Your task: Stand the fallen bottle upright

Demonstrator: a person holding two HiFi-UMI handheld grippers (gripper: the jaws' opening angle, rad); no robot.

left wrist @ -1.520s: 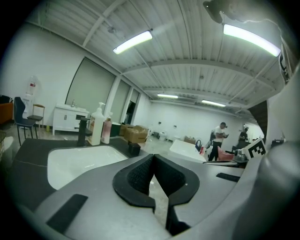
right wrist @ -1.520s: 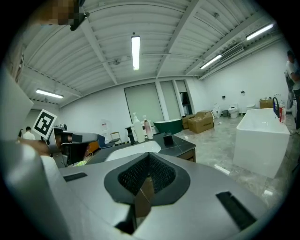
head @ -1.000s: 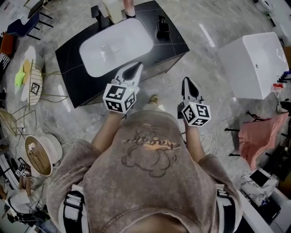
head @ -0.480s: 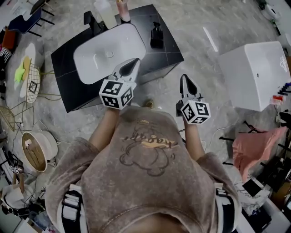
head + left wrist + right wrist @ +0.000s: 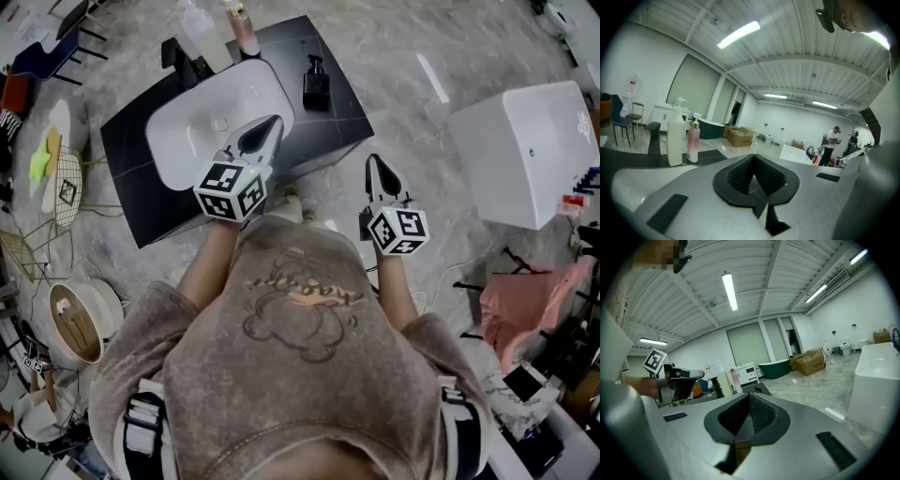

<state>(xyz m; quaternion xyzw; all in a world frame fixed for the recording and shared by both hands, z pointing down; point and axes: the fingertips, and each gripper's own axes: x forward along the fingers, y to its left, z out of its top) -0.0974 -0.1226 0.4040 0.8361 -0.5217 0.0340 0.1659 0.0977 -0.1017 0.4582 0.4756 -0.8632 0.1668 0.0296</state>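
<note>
Peering past left tongs (image 5: 752, 161) reveals someone (image 5: 830, 146) (unseen overhead).

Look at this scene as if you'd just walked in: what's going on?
A person stands at a black counter with a white sink, a hand-held gripper in each hand. The left hand-held gripper hangs over the sink's near edge, the right hand-held gripper off the counter's right corner; both are shut and empty. A white pump bottle, a pink bottle and a black dispenser stand upright on the counter. No fallen bottle shows.
</note>
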